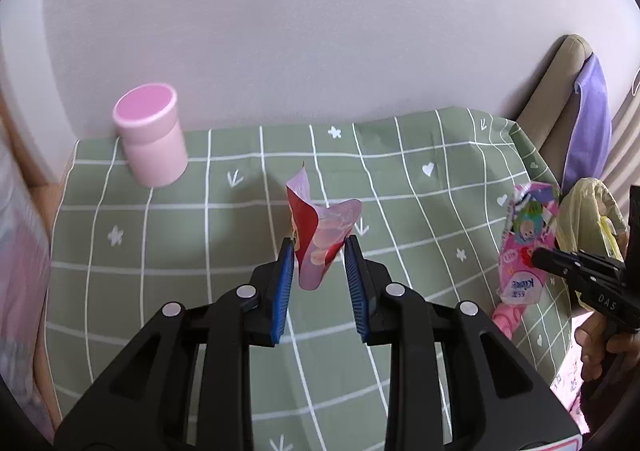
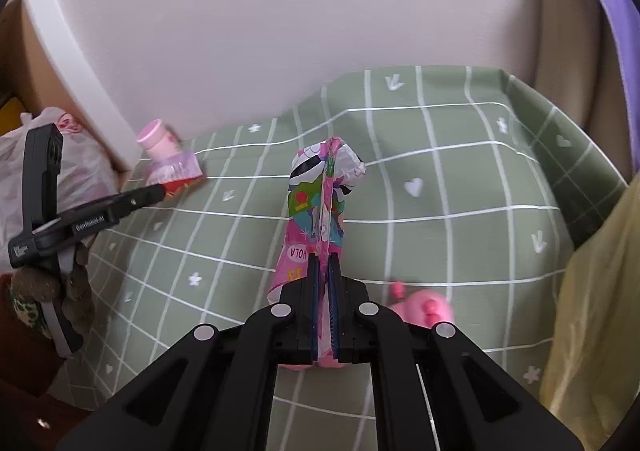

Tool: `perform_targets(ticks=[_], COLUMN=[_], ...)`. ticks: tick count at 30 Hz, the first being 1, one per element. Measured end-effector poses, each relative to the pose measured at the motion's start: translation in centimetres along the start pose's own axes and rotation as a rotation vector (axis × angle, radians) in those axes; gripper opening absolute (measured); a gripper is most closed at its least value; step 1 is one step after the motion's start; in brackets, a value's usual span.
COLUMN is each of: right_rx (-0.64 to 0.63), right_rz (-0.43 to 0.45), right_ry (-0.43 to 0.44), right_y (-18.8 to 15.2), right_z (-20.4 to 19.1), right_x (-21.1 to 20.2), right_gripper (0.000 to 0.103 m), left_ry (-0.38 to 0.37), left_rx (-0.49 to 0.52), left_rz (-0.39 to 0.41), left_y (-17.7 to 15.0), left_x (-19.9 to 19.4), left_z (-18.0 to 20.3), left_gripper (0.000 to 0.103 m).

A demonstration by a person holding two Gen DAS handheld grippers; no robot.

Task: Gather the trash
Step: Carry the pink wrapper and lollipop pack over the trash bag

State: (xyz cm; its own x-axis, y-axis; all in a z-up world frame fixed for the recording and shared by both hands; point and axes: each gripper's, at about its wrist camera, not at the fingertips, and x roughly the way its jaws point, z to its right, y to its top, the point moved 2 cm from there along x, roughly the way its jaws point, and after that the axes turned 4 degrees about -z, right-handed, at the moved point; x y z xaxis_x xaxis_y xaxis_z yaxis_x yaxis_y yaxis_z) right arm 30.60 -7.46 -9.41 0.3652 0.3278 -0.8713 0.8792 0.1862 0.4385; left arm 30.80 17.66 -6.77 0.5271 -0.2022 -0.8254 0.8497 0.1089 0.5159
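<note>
A red and pink snack wrapper (image 1: 324,235) stands curled between the blue pads of my left gripper (image 1: 318,247), which is shut on it above the green checked tablecloth (image 1: 200,231). From the right wrist view the same wrapper (image 2: 176,171) sits at the tip of the left gripper (image 2: 160,191). My right gripper (image 2: 323,257) is shut on a pink cartoon-printed wrapper (image 2: 320,195) that sticks up from its jaws. In the left wrist view that wrapper (image 1: 528,219) and the right gripper (image 1: 536,257) are at the right edge.
A pink lidded jar (image 1: 150,135) stands at the back left by the white wall. A yellowish bag (image 2: 592,291) hangs off the table's right side. A pink toy (image 2: 424,309) lies near the right gripper. A white plastic bag (image 2: 76,167) sits left of the table.
</note>
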Motion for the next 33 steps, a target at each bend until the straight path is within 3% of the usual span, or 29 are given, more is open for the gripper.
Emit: perform_targets(ticks=[4,6,7,8,11,18,21,24,27,33], right_rx=[-0.081,-0.086,-0.081,-0.078,-0.085,-0.106,-0.079,-0.113,-0.115,-0.115], right_rz=[-0.046,-0.065,-0.071,-0.070,-0.084,-0.096,-0.063,0.004,-0.028,-0.067], right_ry=[-0.029,-0.007,0.019,0.030,0.022,-0.166,-0.099,-0.089,-0.037,-0.015], right_y=[0.8,0.9,0.8,0.8,0.3,0.0,0.3,0.4,-0.1,-0.8], right_z=[-1.4,-1.7,-1.8,-2.0,-2.7,-2.2,-1.5,-1.5,-0.8,-1.2], right_x=[2.7,3.6,3.8,3.7,3.8,5.3,4.2,2.0,1.8,3.6], right_gripper=[0.012,0.034,0.056,0.062,0.062,0.062,0.059,0.059,0.059,0.059], left_ry=[-0.006,-0.006,-0.004,-0.002,0.002,0.007,0.016,0.021,0.019,0.013], left_rx=[-0.022,-0.026,-0.028,-0.031,-0.047,-0.055,-0.050,-0.056,-0.063,-0.063], left_rz=[-0.012,-0.015,-0.014,-0.011,0.001,0.001,0.000,-0.003,-0.008,-0.029], left_y=[-1.6,-2.3,-2.5,-2.7,-2.9,-3.6,-3.8,-4.1,-4.2,-4.5], left_x=[-0.9,-1.3,-1.4,-1.6,-2.1,-2.5,-2.6,-2.7,-2.5,-1.9], left_z=[-0.4,-0.4,-0.5,-0.5,-0.8,-1.1,-1.1,-1.3,-1.4,-1.3], left_gripper=[0.025,0.025,0.025,0.025,0.025,0.025,0.025,0.025,0.025,0.025])
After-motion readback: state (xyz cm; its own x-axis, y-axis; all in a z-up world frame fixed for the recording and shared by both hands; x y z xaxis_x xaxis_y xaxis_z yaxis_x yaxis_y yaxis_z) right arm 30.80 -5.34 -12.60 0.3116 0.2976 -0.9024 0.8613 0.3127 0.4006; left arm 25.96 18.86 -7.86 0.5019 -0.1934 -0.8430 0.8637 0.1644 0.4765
